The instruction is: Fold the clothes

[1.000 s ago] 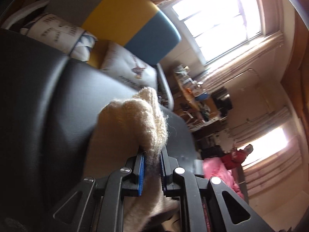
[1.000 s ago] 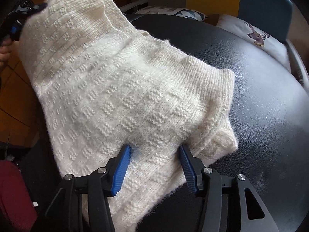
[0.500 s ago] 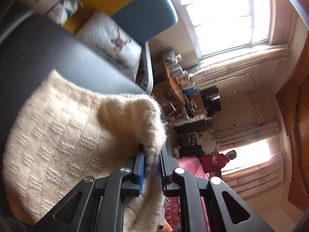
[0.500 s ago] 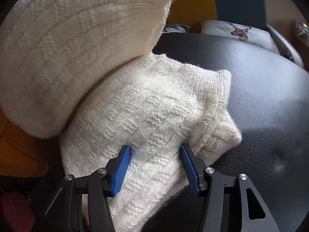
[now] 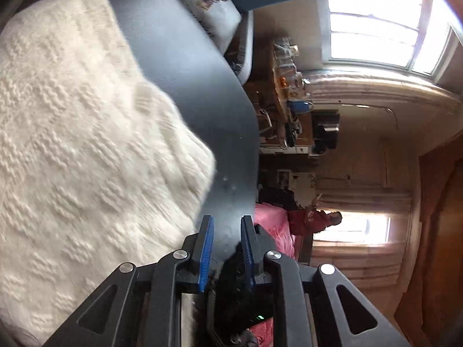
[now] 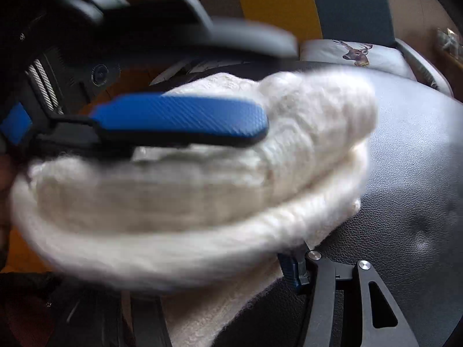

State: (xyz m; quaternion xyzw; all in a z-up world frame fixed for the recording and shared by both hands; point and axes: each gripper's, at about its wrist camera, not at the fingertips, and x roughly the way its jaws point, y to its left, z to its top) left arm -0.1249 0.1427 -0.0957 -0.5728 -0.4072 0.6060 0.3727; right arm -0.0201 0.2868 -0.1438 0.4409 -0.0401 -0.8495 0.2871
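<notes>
The worktop (image 5: pixel 202 92) is a black, leather-textured surface; it fills the right half of the right wrist view and runs as a curved band through the left wrist view.

The sweater (image 5: pixel 86 144) is cream, with a raised block-pattern knit. It lies on the worktop. In the right wrist view the sweater (image 6: pixel 202 190) is folded over on itself: an upper layer rests on a lower layer, and the fold edge faces the camera. The view is blurred, so finer detail cannot be read.

A chair (image 6: pixel 332 8) with a yellow and blue back stands behind the worktop. A cushion (image 6: pixel 356 55) printed with a deer lies on its seat.

The left tool (image 5: pixel 225 248) is at the sweater's right edge. Its jaws are opening. Nothing is between the blue pads (image 5: pixel 207 248); only bare worktop shows in the gap. In the right wrist view the left tool (image 6: pixel 179 86) lies just above the sweater's top layer, with one blue pad facing the camera.

The right tool is mostly covered by the sweater. Only its right finger (image 6: pixel 292 269) shows, at the sweater's lower edge. Whether the right tool pinches the sweater cannot be told.
</notes>
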